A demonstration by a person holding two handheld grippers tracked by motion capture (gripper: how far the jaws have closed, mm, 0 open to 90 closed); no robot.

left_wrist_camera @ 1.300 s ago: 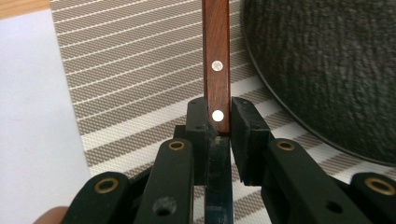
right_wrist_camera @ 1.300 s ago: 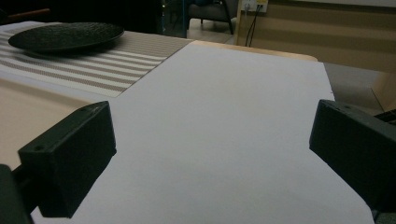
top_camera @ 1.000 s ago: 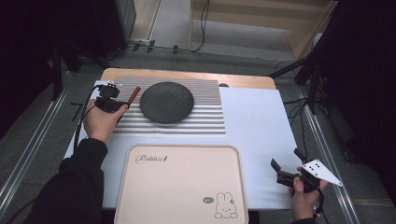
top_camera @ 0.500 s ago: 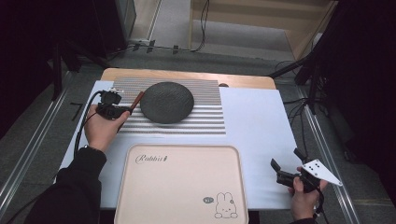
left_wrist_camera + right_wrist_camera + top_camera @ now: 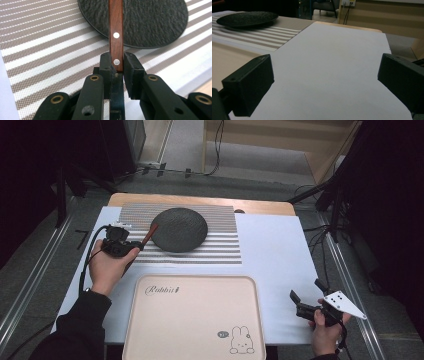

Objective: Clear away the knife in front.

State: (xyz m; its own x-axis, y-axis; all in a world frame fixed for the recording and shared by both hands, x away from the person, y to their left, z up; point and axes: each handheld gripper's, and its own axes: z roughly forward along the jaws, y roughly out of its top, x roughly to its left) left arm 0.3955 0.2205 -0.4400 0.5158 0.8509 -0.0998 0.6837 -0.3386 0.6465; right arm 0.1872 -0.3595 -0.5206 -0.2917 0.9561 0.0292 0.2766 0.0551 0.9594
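My left gripper is shut on a brown wooden handle with two silver rivets; in the left gripper view the handle rises from between the jaws and reaches over the black plate. What lies at the handle's far end is hidden. The round black plate rests on a striped placemat. My right gripper hovers near the table's right front corner, its jaws wide apart with nothing between them; its black pads frame bare white cloth.
A beige tray with a rabbit drawing lies at the front centre. A white cloth covers the wooden table. Dark floor, cables and stands surround the table.
My left hand has carried the wooden handle toward the near side and slightly right, along the plate's left edge. The right hand has stayed put.
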